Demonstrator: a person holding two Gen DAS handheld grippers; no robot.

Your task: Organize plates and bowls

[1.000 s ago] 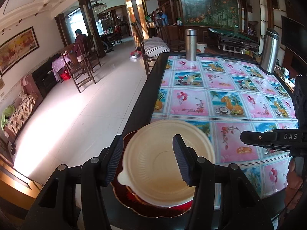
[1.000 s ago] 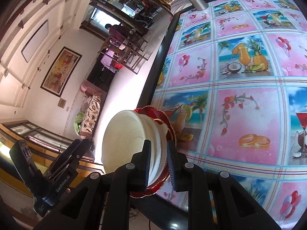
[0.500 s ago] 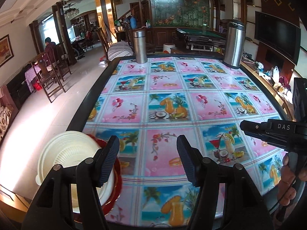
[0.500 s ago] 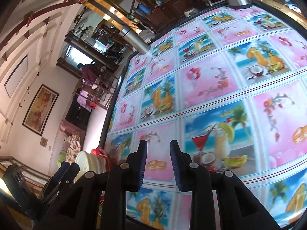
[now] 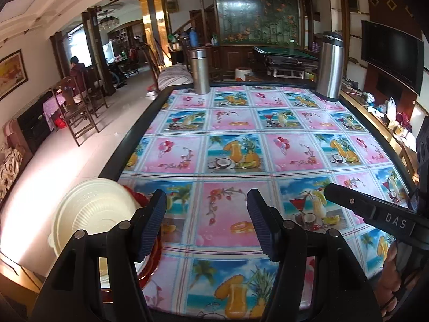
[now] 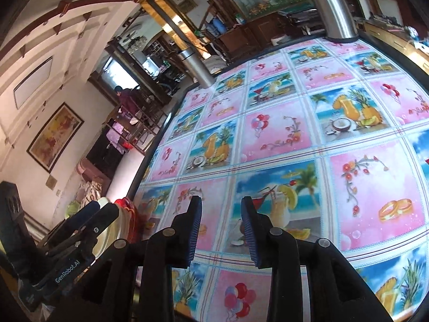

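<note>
A cream bowl (image 5: 93, 214) rests upside down on a red plate (image 5: 150, 265) at the table's near left corner. My left gripper (image 5: 207, 224) is open and empty, to the right of the stack and above the tablecloth. My right gripper (image 6: 221, 228) is open and empty over the near middle of the table. In the right wrist view a strip of the stack (image 6: 122, 220) shows at the left, mostly hidden by the left gripper (image 6: 93, 214). The right gripper (image 5: 332, 190) enters the left wrist view from the right.
The table (image 5: 139, 126) has a dark rim and a colourful fruit-drink tablecloth. Two steel flasks (image 5: 199, 71) (image 5: 331, 65) stand at its far edge. Chairs and tiled floor lie to the left.
Both grippers moved right, away from the bowl and plate stack. The right gripper was closed on the stack's edge one second ago and has since let go and opened wider.
</note>
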